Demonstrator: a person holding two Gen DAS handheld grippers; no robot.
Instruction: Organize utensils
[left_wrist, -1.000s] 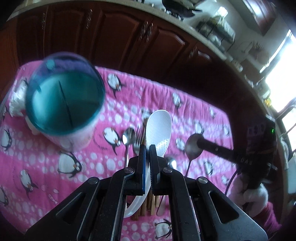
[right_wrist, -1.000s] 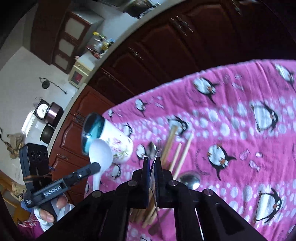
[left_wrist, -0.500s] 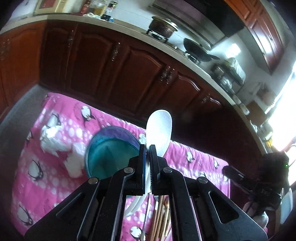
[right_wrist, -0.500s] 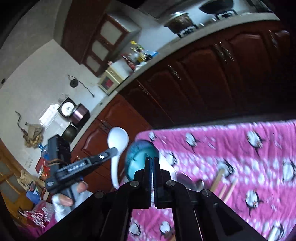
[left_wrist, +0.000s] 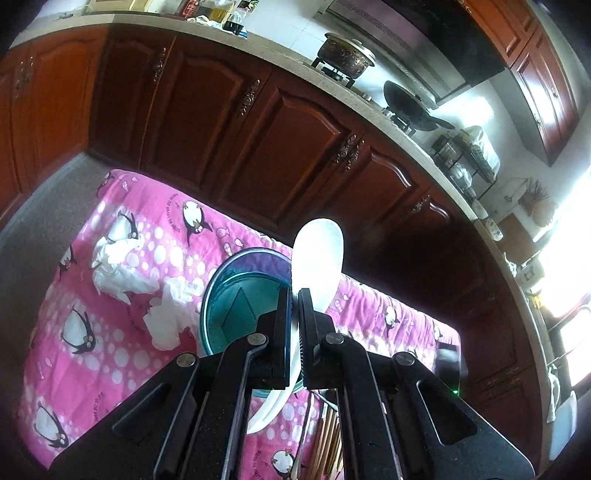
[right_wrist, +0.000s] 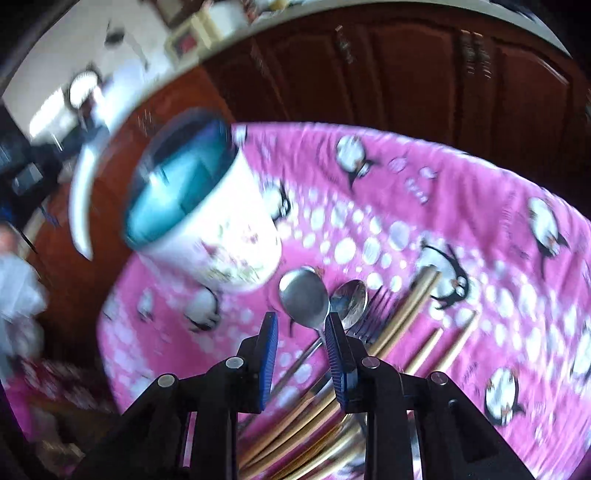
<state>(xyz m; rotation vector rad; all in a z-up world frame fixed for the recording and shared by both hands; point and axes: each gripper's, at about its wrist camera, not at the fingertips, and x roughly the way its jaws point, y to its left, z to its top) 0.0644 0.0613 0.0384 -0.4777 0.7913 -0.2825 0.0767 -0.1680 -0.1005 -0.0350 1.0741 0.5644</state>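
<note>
Left wrist view: my left gripper is clenched on the handle of a white plastic spoon, whose bowl stands up past the fingertips. Just behind and below it sits the utensil cup, teal inside, standing on a pink penguin-print cloth. Crumpled white tissues lie on the cloth to the left of the cup. A line of dark lettering runs beside one penguin on the cloth; I cannot read it. Wooden chopsticks show at the bottom, between the gripper's arms. Dark wooden cabinets and a counter with a lidded pot fill the background.

Right wrist view (blurred): my right gripper has its jaws opening, and nothing is pressed between the pads. Beyond the fingertips a metal spoon lies on the cloth, bowl toward the cup; a second metal spoon and a fork lie just beside it on the right. Gold-coloured chopsticks fan out further right. The cup's white wall carries a floral print; I see no legible writing on it.
</note>
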